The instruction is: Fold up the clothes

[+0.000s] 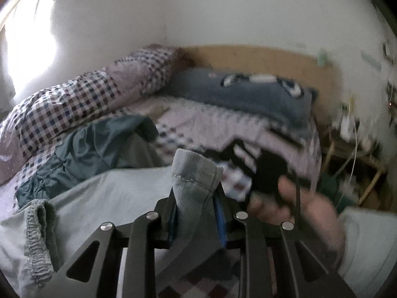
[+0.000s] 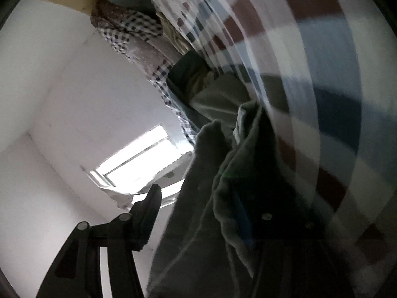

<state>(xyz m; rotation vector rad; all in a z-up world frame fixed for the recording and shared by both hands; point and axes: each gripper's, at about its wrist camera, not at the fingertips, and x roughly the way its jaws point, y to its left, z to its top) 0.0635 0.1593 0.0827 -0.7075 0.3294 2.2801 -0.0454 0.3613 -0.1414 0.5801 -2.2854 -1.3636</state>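
Pinching a ribbed cuff [image 1: 196, 173] of the pale garment [image 1: 111, 193], the left gripper [image 1: 196, 198] holds it narrowly; the body spreads leftward from it. The right gripper [image 2: 211, 198] gapes half-wide around cloth, grip uncertain.

**Daylight Flaring from the Window, Blur Smearing the Right Side**

Strong daylight is pouring in from the window [image 1: 27, 49] at the far left of the left wrist view, blowing out to pure white and washing over the pale wall [image 1: 198, 12]. The checked quilt [image 1: 74, 99] is staying fairly sharp, while the hand [image 1: 292, 206] and the clutter at the right edge are smearing with motion blur. In the right wrist view the window [image 2: 139, 159] is glaring again, and the grey cloth [image 2: 211, 198] in front of it is sitting in deep shadow. The checked sheet [image 2: 310, 74] is streaking into curved bands. Both pictures are bending at the rims and darkening in the corners.
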